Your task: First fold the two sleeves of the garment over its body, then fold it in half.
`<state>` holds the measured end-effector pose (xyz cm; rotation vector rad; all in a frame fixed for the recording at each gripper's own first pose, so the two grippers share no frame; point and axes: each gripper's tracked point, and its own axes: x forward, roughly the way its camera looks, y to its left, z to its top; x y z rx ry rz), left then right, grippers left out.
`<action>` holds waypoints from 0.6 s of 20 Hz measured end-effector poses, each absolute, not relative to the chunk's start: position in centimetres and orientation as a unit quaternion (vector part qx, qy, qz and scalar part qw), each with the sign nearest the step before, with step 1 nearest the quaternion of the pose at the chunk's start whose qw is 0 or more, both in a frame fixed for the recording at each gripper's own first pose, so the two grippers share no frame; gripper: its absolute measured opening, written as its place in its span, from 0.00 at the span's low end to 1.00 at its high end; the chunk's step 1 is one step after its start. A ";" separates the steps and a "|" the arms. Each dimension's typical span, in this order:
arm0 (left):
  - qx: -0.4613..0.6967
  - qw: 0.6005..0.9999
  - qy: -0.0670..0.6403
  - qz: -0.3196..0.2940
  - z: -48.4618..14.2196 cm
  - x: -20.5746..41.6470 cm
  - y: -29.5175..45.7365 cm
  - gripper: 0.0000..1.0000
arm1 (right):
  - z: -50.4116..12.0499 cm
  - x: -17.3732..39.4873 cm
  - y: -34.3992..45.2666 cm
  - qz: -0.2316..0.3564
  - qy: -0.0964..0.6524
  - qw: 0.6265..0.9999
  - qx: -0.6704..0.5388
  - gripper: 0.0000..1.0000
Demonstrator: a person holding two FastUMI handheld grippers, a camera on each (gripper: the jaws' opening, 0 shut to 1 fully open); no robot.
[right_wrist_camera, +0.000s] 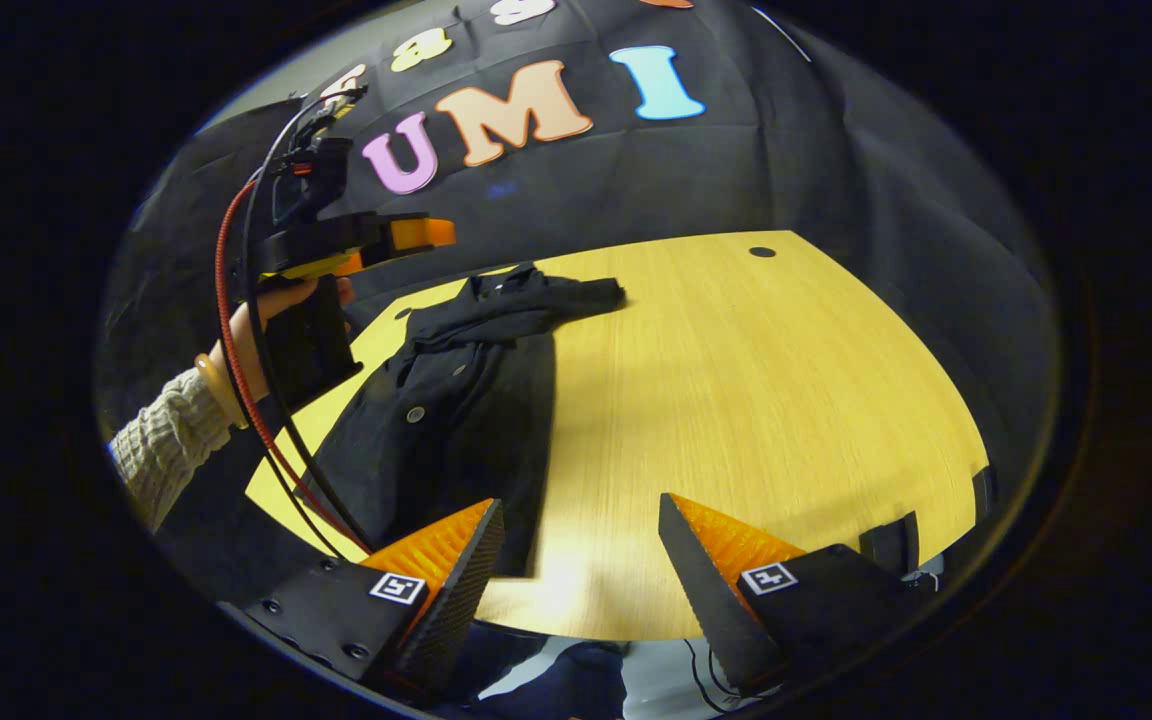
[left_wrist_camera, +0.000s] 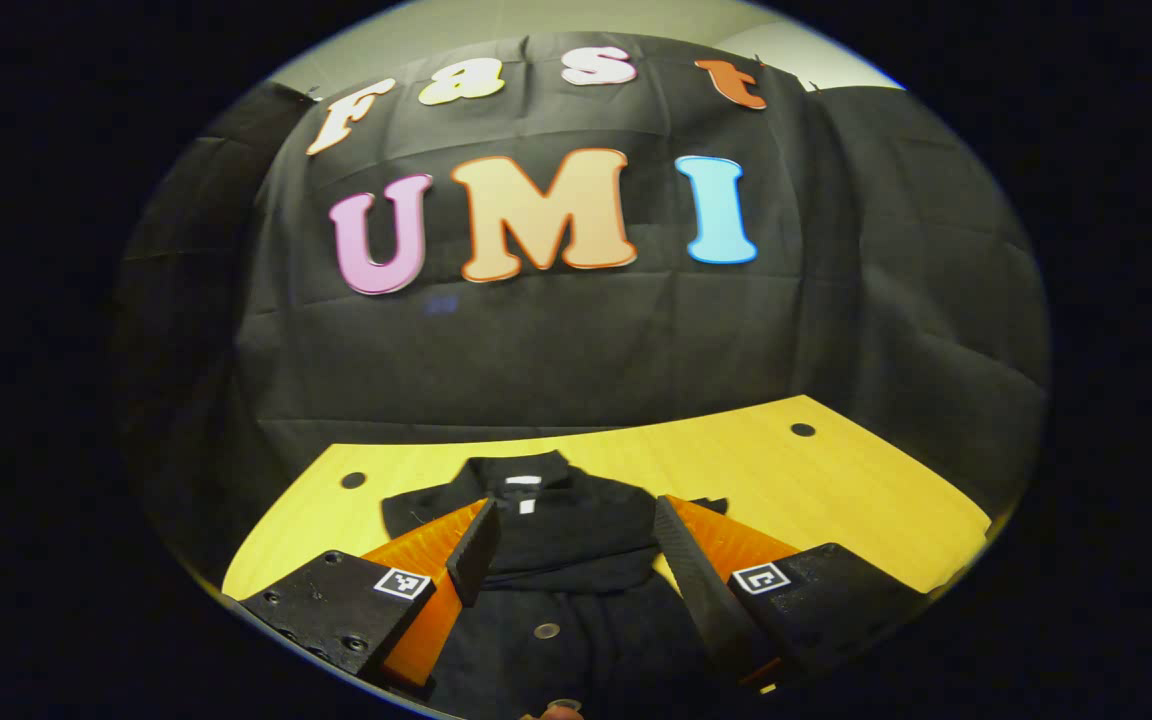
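Observation:
A black buttoned garment point(left_wrist_camera: 556, 560) lies flat on the yellow wooden table point(left_wrist_camera: 836, 490), collar at the far end, with both sleeves folded across its chest. My left gripper point(left_wrist_camera: 571, 535) hovers above the garment's middle, open, with nothing between its fingers. In the right gripper view the same garment point(right_wrist_camera: 456, 400) lies at the table's left side, one sleeve point(right_wrist_camera: 556, 295) reaching right near the collar. My right gripper point(right_wrist_camera: 581, 535) is open over the table's near edge, just right of the garment's hem. The left gripper point(right_wrist_camera: 416, 232), held by a hand point(right_wrist_camera: 271, 305), hangs above the garment.
The table point(right_wrist_camera: 756, 400) has wide bare wood to the right of the garment. Small dark holes point(left_wrist_camera: 803, 430) sit near its far corners. Black cloth walls stand close behind the table. A red and black cable point(right_wrist_camera: 266, 440) trails from the left gripper.

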<state>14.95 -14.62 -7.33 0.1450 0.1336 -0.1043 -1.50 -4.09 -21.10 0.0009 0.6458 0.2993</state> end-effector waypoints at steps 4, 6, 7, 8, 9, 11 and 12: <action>0.089 0.993 0.083 -0.007 -9.0 10.9 -8.0 0.93 | -21.6 -2.0 -1.9 0.169 0.318 0.933 -0.021 0.98; 0.089 0.991 0.098 0.009 -10.3 8.9 -5.2 0.94 | -21.8 -2.0 -0.5 0.175 0.318 0.931 -0.024 0.98; 0.089 0.990 0.108 0.018 -11.1 7.7 -3.7 0.93 | -22.1 -2.2 0.2 0.179 0.319 0.930 -0.024 0.99; 0.088 0.989 0.114 0.024 -11.7 6.8 -2.6 0.93 | -22.4 -2.2 0.9 0.182 0.319 0.930 -0.025 0.99; 0.087 0.988 0.122 0.030 -12.4 5.8 -1.5 0.98 | -22.6 -2.3 1.5 0.182 0.321 0.929 -0.027 0.99; 0.089 0.986 0.139 0.033 -14.0 3.8 0.3 0.93 | -22.7 -2.6 2.4 0.182 0.326 0.927 -0.033 0.98; 0.091 0.984 0.147 0.033 -14.7 2.8 1.1 0.98 | -23.0 -2.5 2.9 0.179 0.326 0.927 -0.037 0.98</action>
